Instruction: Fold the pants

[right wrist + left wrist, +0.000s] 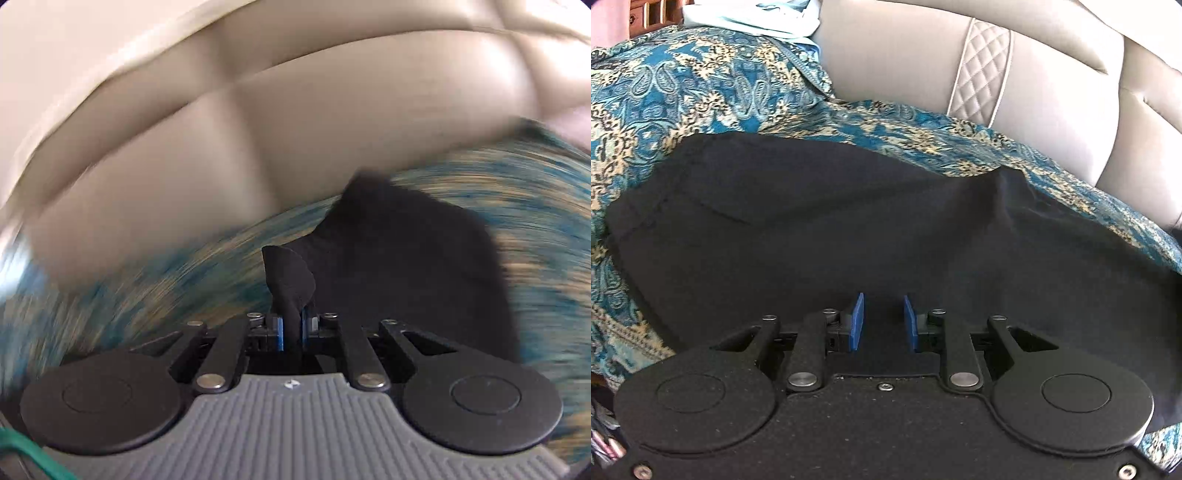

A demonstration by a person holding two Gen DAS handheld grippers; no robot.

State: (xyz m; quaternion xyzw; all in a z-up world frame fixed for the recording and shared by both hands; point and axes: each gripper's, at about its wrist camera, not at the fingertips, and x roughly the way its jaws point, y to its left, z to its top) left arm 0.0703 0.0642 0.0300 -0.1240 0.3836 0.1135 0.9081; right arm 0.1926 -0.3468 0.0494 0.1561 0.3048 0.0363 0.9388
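Right gripper [291, 328]: fingers nearly closed, pinching a bunched edge of the black pants [827, 229] (view smeared by motion). Left gripper [882, 321]: fingers parted, holding nothing, low over the cloth. Pants: spread on a teal paisley bedspread [701, 92], beside a beige padded headboard [1052, 110]. Step in hand, by judgement: carrying the pinched edge across to make a fold. Advice: keep the pinch firm, lift enough to clear the lower layer, and have the free gripper steady the fold line.
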